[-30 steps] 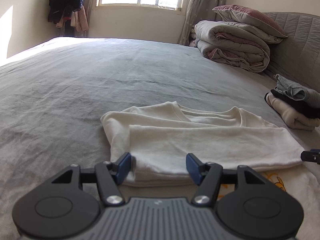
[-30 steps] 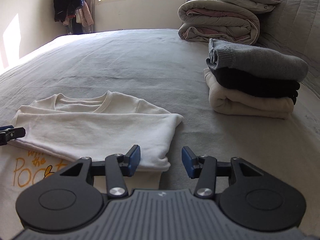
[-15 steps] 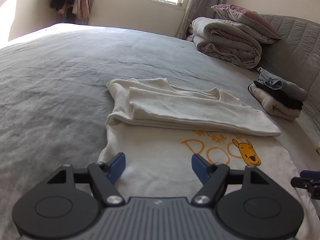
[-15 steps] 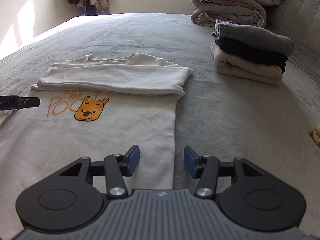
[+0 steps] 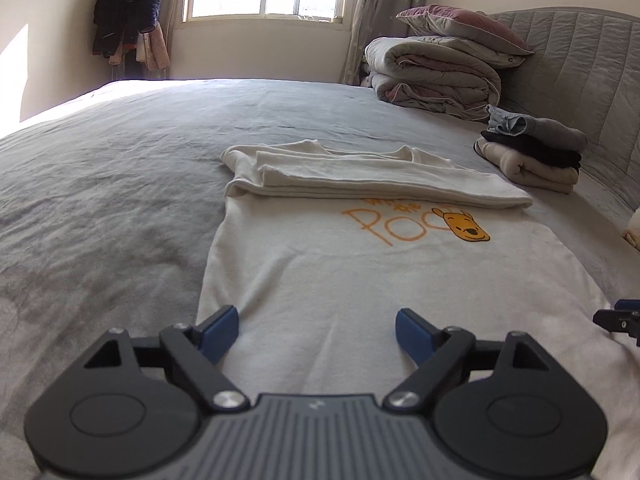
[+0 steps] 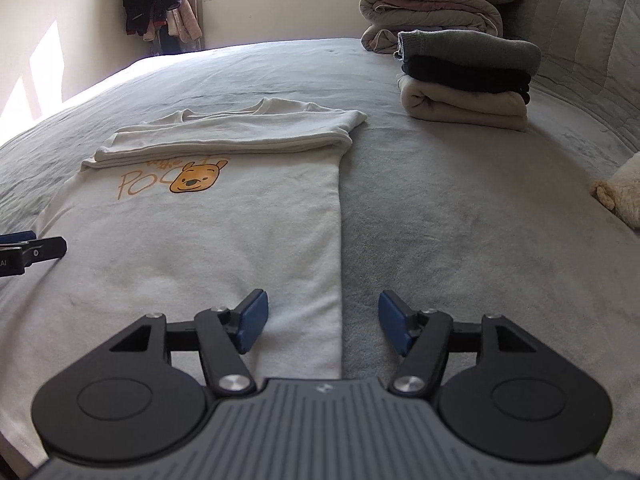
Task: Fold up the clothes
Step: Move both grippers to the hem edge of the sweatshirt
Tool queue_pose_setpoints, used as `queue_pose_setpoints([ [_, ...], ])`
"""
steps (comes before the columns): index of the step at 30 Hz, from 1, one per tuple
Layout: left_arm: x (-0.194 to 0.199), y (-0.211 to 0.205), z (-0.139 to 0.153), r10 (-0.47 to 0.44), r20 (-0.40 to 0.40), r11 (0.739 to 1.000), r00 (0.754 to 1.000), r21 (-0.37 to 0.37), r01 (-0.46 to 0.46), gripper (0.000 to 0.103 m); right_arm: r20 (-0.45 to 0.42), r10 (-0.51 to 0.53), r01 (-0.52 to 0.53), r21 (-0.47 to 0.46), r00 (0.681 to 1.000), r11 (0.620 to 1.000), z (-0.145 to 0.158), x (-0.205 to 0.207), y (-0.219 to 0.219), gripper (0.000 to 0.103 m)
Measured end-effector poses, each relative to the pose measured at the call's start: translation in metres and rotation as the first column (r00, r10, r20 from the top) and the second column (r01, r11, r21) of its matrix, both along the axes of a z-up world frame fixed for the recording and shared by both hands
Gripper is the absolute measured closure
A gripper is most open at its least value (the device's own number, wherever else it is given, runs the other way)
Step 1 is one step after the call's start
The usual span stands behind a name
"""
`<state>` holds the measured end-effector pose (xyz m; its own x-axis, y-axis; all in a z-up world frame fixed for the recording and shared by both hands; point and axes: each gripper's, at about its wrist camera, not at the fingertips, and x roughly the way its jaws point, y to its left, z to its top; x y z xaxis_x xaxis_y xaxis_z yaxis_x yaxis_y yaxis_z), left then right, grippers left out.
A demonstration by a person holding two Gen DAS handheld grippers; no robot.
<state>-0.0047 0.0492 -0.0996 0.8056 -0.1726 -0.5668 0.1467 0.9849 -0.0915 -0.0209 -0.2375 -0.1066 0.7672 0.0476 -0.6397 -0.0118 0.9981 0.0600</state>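
Observation:
A cream T-shirt (image 5: pixel 340 264) (image 6: pixel 224 232) with an orange bear print lies flat on the grey bed, its sleeves and top folded into a band across the far end. My left gripper (image 5: pixel 318 330) hovers over the shirt's near left part, jaws opening, nothing pinched between them. My right gripper (image 6: pixel 320 322) is over the shirt's right side edge near the hem, jaws opening too, the cloth's edge lying under the gap and not pressed. Each gripper's fingertip shows at the edge of the other view.
A stack of folded clothes (image 6: pixel 468 80) (image 5: pixel 532 152), grey, black and cream, sits at the right of the bed. A rolled duvet with a pillow (image 5: pixel 444 76) lies by the headboard. A fluffy cream thing (image 6: pixel 620 192) is at the right edge. Coats (image 5: pixel 128 16) hang by the window.
Both grippers have drawn back from the folded band toward the shirt's near end, and both sets of jaws have widened. The bear print has come into view.

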Motion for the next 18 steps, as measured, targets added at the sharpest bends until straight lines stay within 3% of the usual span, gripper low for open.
queue_pose_setpoints([
  [6,-0.022,-0.003,-0.002,0.044,0.010,0.999,0.999,-0.004,-0.043,0.016,0.039,-0.032,0.031,0.030,0.999,0.999,-0.006,-0.027,-0.002,0.036],
  [10,-0.052,-0.005,-0.008,0.061,0.064,0.998,0.996,0.001,-0.061,0.016,0.070,-0.051,0.049,0.026,0.996,0.998,-0.008,-0.052,0.003,0.035],
  [13,-0.078,-0.007,-0.012,0.077,0.111,0.997,0.991,0.005,-0.078,0.016,0.085,-0.069,0.065,0.048,0.994,0.997,-0.010,-0.072,0.004,0.035],
  [18,-0.111,-0.003,-0.010,0.082,0.123,0.997,0.989,-0.023,-0.080,0.016,0.108,-0.098,0.086,0.113,0.989,0.990,-0.012,-0.106,0.003,0.035],
])
